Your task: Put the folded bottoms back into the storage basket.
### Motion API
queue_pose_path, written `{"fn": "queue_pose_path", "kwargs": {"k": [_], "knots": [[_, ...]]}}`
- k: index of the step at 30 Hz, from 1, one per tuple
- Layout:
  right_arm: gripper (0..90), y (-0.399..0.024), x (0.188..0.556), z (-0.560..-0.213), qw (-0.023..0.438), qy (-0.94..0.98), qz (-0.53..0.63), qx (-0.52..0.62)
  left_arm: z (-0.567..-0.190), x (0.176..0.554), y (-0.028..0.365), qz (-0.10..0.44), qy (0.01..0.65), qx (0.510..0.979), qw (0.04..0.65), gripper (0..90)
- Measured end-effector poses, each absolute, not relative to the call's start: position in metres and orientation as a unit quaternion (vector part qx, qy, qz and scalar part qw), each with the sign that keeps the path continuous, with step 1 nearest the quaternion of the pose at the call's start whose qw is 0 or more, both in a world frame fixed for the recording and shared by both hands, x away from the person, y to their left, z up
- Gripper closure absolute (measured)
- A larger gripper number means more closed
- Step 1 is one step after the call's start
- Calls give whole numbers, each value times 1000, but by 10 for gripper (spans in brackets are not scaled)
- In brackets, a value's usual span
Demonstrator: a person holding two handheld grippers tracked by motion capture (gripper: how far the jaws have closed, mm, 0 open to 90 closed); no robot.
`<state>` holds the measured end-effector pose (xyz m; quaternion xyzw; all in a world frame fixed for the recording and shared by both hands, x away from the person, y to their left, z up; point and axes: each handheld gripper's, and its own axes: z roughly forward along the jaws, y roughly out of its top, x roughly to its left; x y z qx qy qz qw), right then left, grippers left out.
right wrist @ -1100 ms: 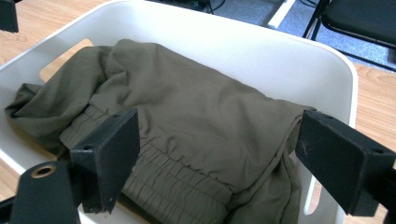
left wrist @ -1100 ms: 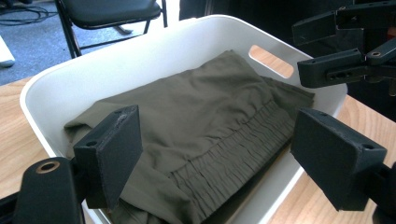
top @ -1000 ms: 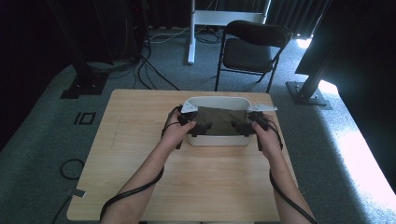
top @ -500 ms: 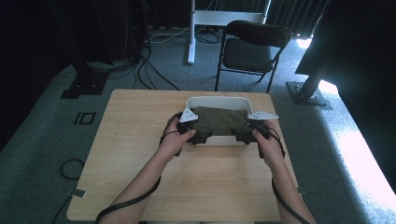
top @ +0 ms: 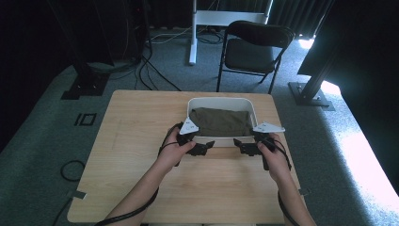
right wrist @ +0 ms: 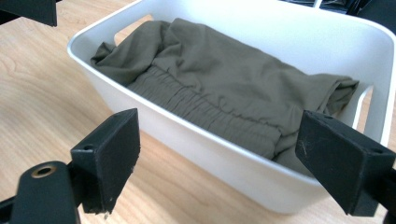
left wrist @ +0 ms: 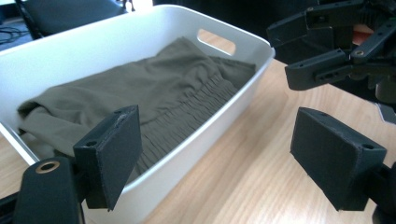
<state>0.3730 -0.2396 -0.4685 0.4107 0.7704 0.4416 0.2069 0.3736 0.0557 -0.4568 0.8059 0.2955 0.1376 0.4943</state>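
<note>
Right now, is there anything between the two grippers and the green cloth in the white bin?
Yes: the bin's near wall. The left gripper and right gripper hang open just in front of it, and the green cloth lies inside; above it nothing blocks.

White tub [top: 221, 101], plain, no pattern. Inside it: olive-green garment [top: 220, 121], solid colour, with ribbed gathering along its waistband. Table [top: 141, 141]: light wood with visible grain. Both grippers black, left [top: 201, 147] and right [top: 241, 146], each with a pale grey plate on top. At 12 o'clock beyond the table: black folding chair [top: 256, 47]. Floor: grey-green carpet [top: 42, 141].
</note>
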Motion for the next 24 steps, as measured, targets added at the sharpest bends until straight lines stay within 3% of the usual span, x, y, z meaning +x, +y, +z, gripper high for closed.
{"fn": "queue_pose_path", "kwargs": {"k": [24], "knots": [[137, -258, 336, -518, 191, 775, 433, 419, -504, 349, 96, 132, 320, 817, 461, 177]]}}
